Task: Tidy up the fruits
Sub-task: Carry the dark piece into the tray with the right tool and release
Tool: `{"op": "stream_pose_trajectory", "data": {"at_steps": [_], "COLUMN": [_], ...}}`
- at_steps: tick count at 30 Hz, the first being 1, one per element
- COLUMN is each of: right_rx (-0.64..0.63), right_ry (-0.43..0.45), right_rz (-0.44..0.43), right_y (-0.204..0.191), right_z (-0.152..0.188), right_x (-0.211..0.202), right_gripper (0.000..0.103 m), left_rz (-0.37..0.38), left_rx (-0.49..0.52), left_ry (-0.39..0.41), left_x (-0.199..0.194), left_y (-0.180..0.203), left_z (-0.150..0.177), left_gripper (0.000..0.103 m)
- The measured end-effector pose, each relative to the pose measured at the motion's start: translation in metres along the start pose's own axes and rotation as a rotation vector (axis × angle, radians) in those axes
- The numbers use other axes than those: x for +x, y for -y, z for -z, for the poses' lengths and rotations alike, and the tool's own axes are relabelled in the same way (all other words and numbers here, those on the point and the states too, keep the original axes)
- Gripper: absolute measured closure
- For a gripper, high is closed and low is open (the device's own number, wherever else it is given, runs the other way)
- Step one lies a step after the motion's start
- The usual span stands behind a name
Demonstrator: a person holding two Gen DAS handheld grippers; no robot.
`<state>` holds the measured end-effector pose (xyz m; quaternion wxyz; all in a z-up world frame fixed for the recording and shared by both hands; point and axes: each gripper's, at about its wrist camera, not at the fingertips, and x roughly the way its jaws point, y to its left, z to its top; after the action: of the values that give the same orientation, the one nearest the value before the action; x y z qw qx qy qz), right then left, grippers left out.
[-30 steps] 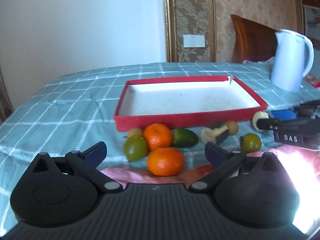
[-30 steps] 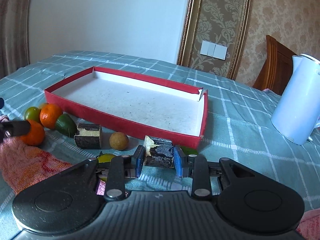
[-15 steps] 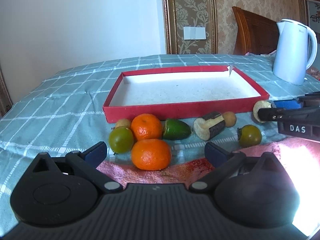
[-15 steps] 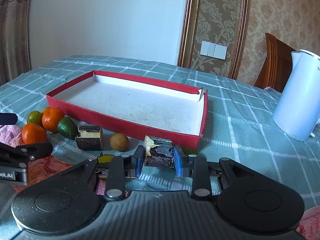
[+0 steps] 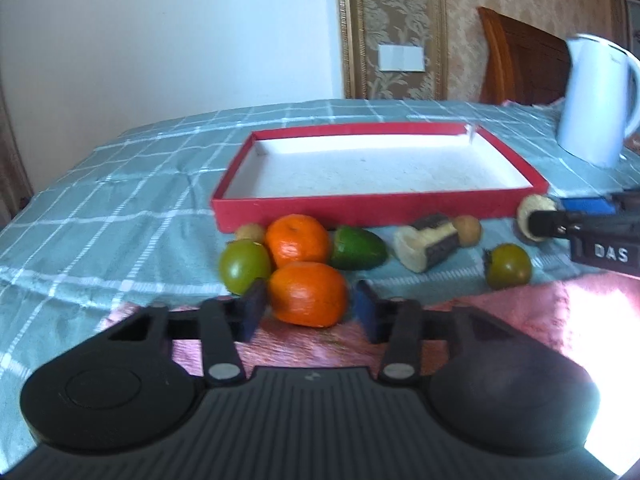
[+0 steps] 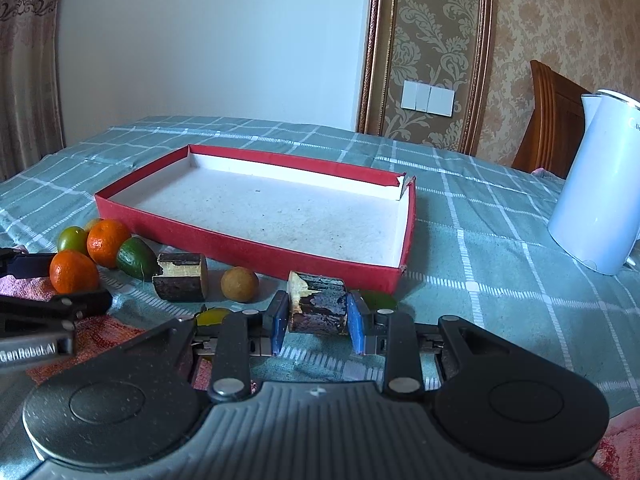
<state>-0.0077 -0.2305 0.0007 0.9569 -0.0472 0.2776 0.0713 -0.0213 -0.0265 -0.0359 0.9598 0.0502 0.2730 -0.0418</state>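
Red tray (image 6: 248, 246): cardboard by the look, matt red outside, rough speckled white paper inside. Cloth (image 6: 480, 240) under it: woven check fabric, matt. In front of the tray, tangerine (image 5: 306, 294) glossy, dimpled peel; cane chunk (image 6: 318, 306) rough, flaky bark. Kettle (image 6: 596, 196) right of tray: smooth, probably plastic. Tool (image 5: 308, 306) body ribbed matt black plastic.

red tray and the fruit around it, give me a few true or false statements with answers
1. The red tray already holds fruit. False: nothing lies in it.
2. The right gripper is shut on a dark cut chunk. True.
3. The left gripper has a green fruit between its closing jaws. False: the near orange is between them.
4. A white kettle stands right of the tray. True.
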Motion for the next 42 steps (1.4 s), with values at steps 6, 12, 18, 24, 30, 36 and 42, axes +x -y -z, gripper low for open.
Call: {"op": "stream_pose_trajectory", "data": {"at_steps": [6,12,18,24,30,36,42], "right_rx": [0.014,0.033,0.037,0.015,0.043,0.125,0.122], "right_ry": [-0.001,0.024,0.067,0.079,0.032,-0.069,-0.024], "right_rz": [-0.009,0.005,0.027,0.06,0.067,-0.006,-0.096], "right_y": [0.002,0.006,0.009,0.008,0.015,0.036,0.059], "right_z": [0.0,-0.005,-0.024,-0.051,-0.071,-0.075,-0.059], "right_x": [0.001,-0.004,-0.002,0.029,0.069,0.094,0.027], "right_gripper": [0.072,0.073,0.074,0.074,0.074,0.074,0.028], "left_rz": [0.043,0.079,0.101,0.123,0.143,0.153,0.166], "left_rx": [-0.038,-0.053,-0.047,-0.056,-0.062,-0.073,-0.063], "left_ry": [0.008,0.054,0.069,0.058,0.055,0.046,0.054], "left_x": [-0.001,-0.011,-0.013,-0.011,-0.01,-0.006,-0.008], "left_y": [-0.012,-0.015,-0.017,-0.02,-0.022,-0.026,-0.029], "left_z": [0.001,0.0,0.003,0.007,0.007,0.006,0.006], "left_gripper": [0.063,0.063,0.063,0.063,0.063,0.063,0.063]}}
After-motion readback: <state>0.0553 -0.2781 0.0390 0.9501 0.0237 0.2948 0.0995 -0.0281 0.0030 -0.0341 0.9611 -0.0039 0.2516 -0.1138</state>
